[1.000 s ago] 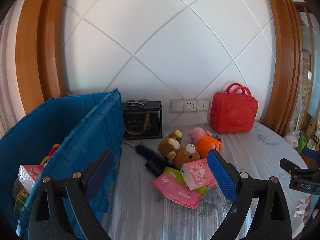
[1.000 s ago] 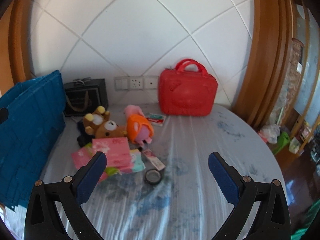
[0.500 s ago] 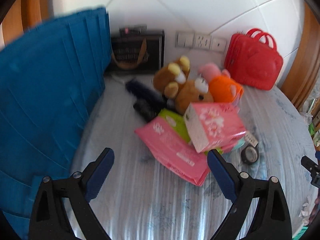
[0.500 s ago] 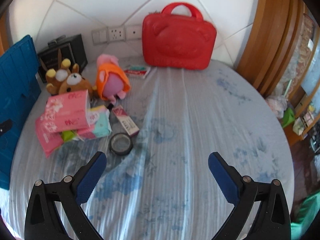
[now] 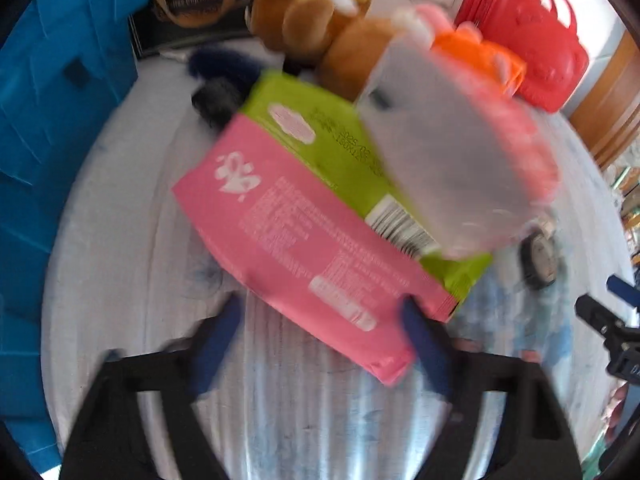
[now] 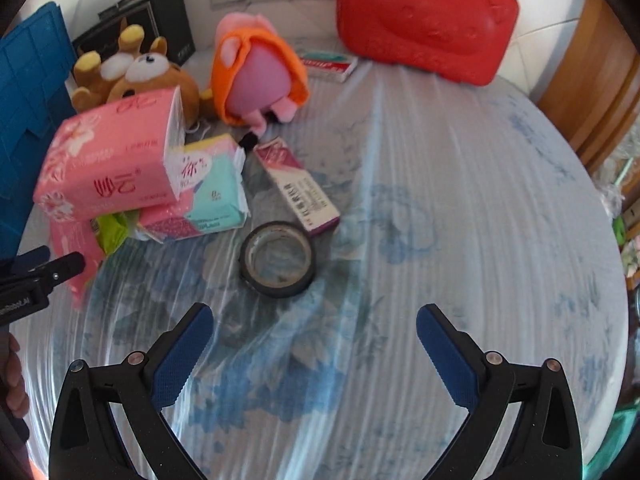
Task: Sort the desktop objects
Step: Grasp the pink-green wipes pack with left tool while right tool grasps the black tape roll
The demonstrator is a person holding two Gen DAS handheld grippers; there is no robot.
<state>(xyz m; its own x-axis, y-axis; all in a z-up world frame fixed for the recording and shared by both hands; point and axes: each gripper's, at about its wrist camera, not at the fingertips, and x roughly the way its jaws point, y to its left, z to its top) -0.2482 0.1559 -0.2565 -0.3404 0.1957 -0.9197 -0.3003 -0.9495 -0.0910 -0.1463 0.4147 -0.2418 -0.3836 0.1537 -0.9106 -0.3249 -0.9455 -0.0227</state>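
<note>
Over on the left, my left gripper (image 5: 320, 320) dropped onto the flat pink plastic pouch (image 5: 304, 248) on the tabletop (image 6: 460, 240), jaws just narrowing around its corner, not gripping yet. Right gripper (image 6: 312, 340) hangs wide open by the black tape roll (image 6: 278, 258).

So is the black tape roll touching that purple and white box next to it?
Touching. The right wrist view shows the purple and white box with its near corner lying against the far rim of the black tape roll, and no cloth shows between them.

Tissue pack (image 6: 108, 156) lies atop the packets (image 6: 208, 196), tape roll (image 6: 278, 258) right of them.
</note>
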